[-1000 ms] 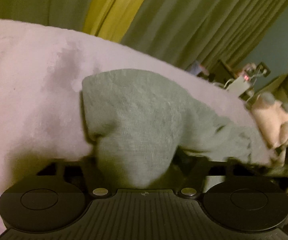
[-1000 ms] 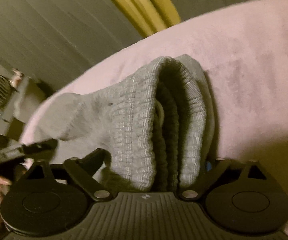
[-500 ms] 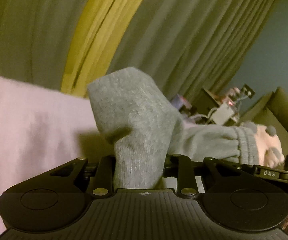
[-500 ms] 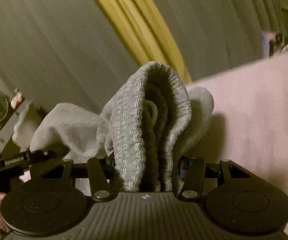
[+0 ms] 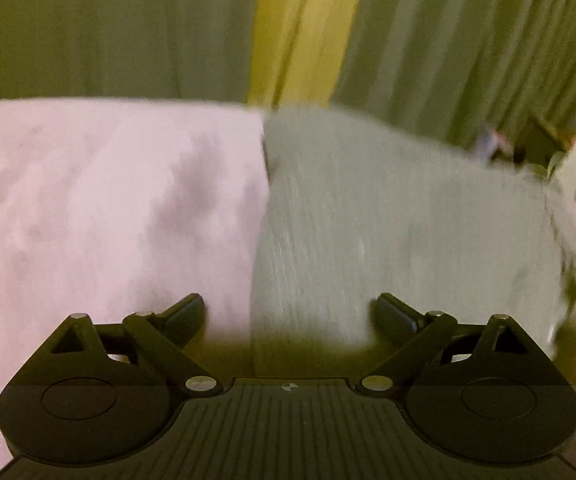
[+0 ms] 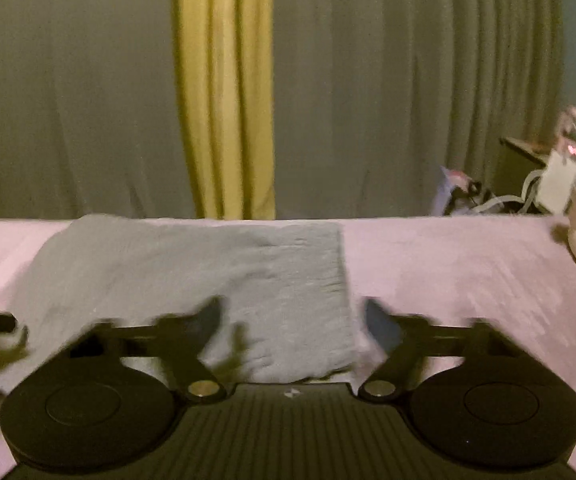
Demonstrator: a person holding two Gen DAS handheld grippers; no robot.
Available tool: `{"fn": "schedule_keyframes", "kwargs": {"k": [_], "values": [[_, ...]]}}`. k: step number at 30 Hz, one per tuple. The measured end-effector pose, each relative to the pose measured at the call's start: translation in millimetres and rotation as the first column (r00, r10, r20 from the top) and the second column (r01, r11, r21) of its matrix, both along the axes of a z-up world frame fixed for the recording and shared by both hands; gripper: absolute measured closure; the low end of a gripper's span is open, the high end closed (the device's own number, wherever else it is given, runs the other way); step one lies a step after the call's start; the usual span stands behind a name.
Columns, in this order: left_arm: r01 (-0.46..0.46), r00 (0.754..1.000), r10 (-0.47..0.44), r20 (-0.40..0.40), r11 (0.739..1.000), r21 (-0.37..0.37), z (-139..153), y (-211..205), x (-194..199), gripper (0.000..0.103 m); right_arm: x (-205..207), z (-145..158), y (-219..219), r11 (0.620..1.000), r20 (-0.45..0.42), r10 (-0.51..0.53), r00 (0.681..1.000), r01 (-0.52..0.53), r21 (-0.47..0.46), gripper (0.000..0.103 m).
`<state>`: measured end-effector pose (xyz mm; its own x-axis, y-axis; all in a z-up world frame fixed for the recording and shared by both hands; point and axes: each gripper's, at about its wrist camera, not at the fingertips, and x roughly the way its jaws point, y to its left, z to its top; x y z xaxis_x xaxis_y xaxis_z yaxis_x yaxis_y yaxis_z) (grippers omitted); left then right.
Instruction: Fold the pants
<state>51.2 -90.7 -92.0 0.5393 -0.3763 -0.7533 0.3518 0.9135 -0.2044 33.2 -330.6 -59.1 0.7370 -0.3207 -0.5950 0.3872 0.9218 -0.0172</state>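
2 grippers hang over the grey pants (image 6: 192, 280), folded flat on the pink blanket (image 6: 467, 272); the left gripper (image 5: 289, 316) spreads wider, its jaws straddling the fold's left edge, gripping nothing; the right gripper (image 6: 291, 320), blurred, narrows above the fold's right edge, pads apart from the cloth; bare blanket lies open on both sides; curtains (image 6: 367, 100) hang beyond the far edge.
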Motion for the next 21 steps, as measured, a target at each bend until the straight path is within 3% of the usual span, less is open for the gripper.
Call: {"fn": "schedule_keyframes", "kwargs": {"k": [1, 5, 6, 8, 9, 10, 12, 14, 16, 18, 21], "values": [[0.01, 1.0, -0.01, 0.002, 1.0, 0.018, -3.7, -3.0, -5.0, 0.007, 2.4, 0.2, 7.0, 1.0, 0.006, 0.01, 1.0, -0.01, -0.01, 0.063], [0.006, 0.999, -0.008, 0.036, 0.999, 0.052, -4.0, -0.6, -14.3, 0.006, 5.9, -6.1, 23.9, 0.999, 0.028, 0.033, 0.999, -0.033, -0.012, 0.063], [0.001, 0.999, -0.003, 0.033, 0.999, 0.054, -4.3, 1.2, -15.9, 0.005, 7.6, -12.2, 23.9, 0.999, -0.002, 0.036, 0.999, -0.036, -0.003, 0.062], [-0.017, 1.0, 0.017, 0.019, 0.999, 0.048, -7.3, 4.4, -23.2, 0.004, 22.5, -34.0, 26.6, 0.996, -0.169, 0.083, 0.982, -0.088, -0.026, 0.059], [-0.04, 0.999, 0.04, 0.01, 0.998, 0.041, -5.1, 10.5, -26.8, 0.002, 22.2, -38.2, 34.9, 0.988, -0.191, 0.105, 0.976, -0.125, -0.093, 0.056], [-0.061, 0.998, 0.061, 0.0, 0.998, 0.029, -6.5, 16.9, -28.8, 0.002, 23.2, -38.6, 45.2, 0.973, -0.224, 0.134, 0.965, -0.171, -0.155, 0.045], [-0.095, 0.995, 0.095, -0.018, 0.995, 0.0, -9.5, 26.6, -35.7, 0.002, 25.9, -37.9, 61.8, 0.948, -0.297, 0.162, 0.941, -0.232, -0.217, 0.032], [-0.121, 0.992, 0.121, -0.021, 0.993, -0.015, -9.4, 32.3, -45.5, 0.002, 17.9, -35.6, 61.1, 0.958, -0.289, 0.145, 0.946, -0.207, -0.198, 0.03], [-0.109, 0.993, 0.11, -0.032, 0.994, 0.031, -9.9, 28.7, -53.3, 0.002, 4.0, -31.8, 58.4, 0.974, -0.278, 0.118, 0.953, -0.166, -0.156, 0.018], [-0.08, 0.996, 0.083, -0.023, 0.99, 0.113, -14.2, 22.4, -68.4, 0.002, -7.9, -37.0, 59.7, 0.983, -0.304, 0.114, 0.946, -0.152, -0.105, 0.006], [-0.026, 1.0, 0.023, 0.017, 0.97, 0.241, -19.1, 7.1, -90.4, 0.002, -39.5, -42.7, 72.6, 0.986, -0.341, 0.158, 0.927, -0.164, 0.012, 0.004]]}}
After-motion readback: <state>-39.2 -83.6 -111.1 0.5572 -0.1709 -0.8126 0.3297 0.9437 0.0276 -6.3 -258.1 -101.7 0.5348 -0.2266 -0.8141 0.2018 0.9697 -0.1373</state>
